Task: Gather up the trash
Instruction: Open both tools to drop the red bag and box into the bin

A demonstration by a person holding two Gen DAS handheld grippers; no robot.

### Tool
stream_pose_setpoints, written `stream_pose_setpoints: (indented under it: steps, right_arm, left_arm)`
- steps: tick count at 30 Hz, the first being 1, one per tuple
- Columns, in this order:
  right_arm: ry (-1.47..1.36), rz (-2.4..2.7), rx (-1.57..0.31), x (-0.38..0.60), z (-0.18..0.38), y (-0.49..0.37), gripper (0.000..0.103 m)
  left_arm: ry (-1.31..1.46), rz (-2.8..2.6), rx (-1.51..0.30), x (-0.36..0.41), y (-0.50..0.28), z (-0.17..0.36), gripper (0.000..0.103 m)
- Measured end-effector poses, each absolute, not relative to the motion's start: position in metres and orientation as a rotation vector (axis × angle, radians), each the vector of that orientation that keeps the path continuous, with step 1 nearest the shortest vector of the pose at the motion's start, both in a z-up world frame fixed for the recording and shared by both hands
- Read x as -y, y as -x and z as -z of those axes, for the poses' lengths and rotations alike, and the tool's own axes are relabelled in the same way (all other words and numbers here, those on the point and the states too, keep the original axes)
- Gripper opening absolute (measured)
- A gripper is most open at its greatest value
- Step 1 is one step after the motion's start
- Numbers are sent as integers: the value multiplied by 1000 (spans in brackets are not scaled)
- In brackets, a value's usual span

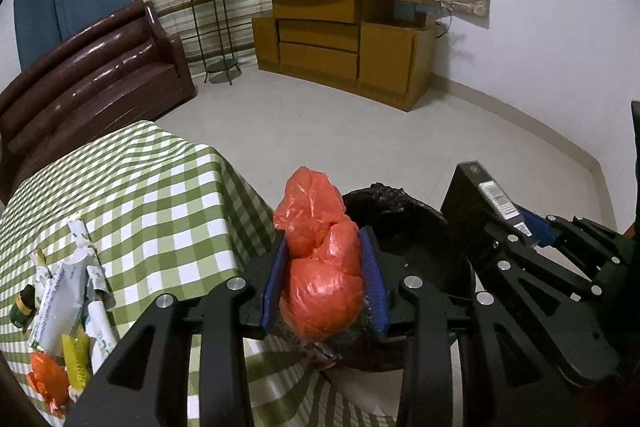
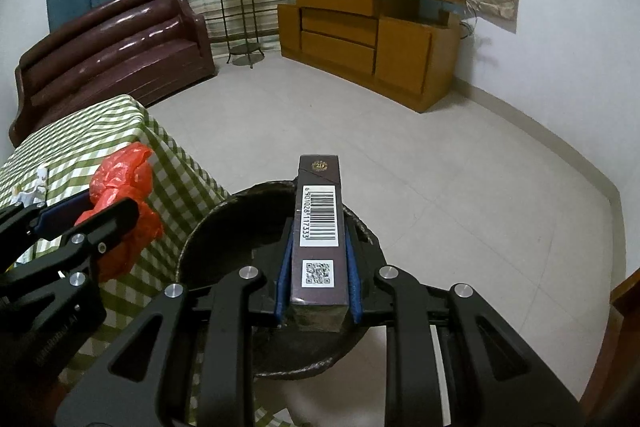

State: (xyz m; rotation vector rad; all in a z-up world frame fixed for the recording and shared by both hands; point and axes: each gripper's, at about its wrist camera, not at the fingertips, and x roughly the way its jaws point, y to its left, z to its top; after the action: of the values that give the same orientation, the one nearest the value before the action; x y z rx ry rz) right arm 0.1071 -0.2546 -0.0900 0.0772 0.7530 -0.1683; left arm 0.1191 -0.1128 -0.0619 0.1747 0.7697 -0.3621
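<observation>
My left gripper (image 1: pixel 325 251) is shut on a crumpled orange plastic bag (image 1: pixel 320 267) and holds it at the left rim of a round bin lined with a black bag (image 1: pixel 404 211). My right gripper (image 2: pixel 318 251) is shut on a dark brown carton with a barcode label (image 2: pixel 319 227) and holds it over the bin (image 2: pixel 240 227). The carton (image 1: pixel 480 203) and right gripper (image 1: pixel 524 231) show at the right of the left wrist view. The orange bag (image 2: pixel 120 195) and left gripper (image 2: pixel 100 203) show at the left of the right wrist view.
A table with a green checked cloth (image 1: pixel 140 195) stands left of the bin. On it lie crumpled wrappers (image 1: pixel 76 291), a yellow packet (image 1: pixel 76 359), a small orange bag (image 1: pixel 46 379) and a small dark bottle (image 1: pixel 22 307). A brown sofa (image 1: pixel 92 75), plant stand (image 1: pixel 212 27) and wooden cabinet (image 1: pixel 344 43) stand behind.
</observation>
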Motion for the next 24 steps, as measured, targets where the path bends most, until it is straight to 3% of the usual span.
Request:
stream_pose_setpoints:
  steps: [7,15,19,24]
  right_arm:
    - [-82,172,-750,261,91,-109,27]
    - [-101,186,-739,264,86,-103,34]
    - [-105,194,-725,262,82,-99,48]
    - [-107,183,-717,256,76,-91,55]
  left_arm:
    - [-178,360,-762,118,-123,60,55]
    - [-159,350,-763,115,-124,56,61]
    - [-151,339,-760,107,-122,53,63]
    - [-137,319,-757,92,-116,49,63]
